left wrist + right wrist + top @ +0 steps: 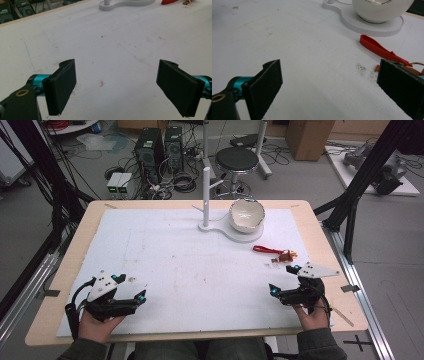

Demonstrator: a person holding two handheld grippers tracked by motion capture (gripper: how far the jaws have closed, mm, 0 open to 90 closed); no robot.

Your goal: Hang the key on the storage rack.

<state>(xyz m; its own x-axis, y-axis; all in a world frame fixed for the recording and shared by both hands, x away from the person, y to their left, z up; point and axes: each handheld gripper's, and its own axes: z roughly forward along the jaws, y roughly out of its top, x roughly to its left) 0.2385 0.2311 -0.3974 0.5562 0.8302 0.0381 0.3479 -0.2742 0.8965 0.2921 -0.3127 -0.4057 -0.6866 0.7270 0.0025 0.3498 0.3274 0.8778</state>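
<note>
The left claw [131, 292] rests low at the near left of the white-covered wooden bench [165, 265], jaws spread wide with bare white surface between them and nothing held. The right claw [282, 279] sits at the near right, jaws likewise fully apart and empty. Just beyond it, near its right jaw, lies the small red plastic key tag with a brown fob and metal ring [275, 253]; in the right gripper view the red strap [379, 49] runs diagonally toward that jaw, apart from it. Farther back stands a glossy white ceramic bowl [246, 215], tilted, on a flat white stand with an upright post [206, 190].
</note>
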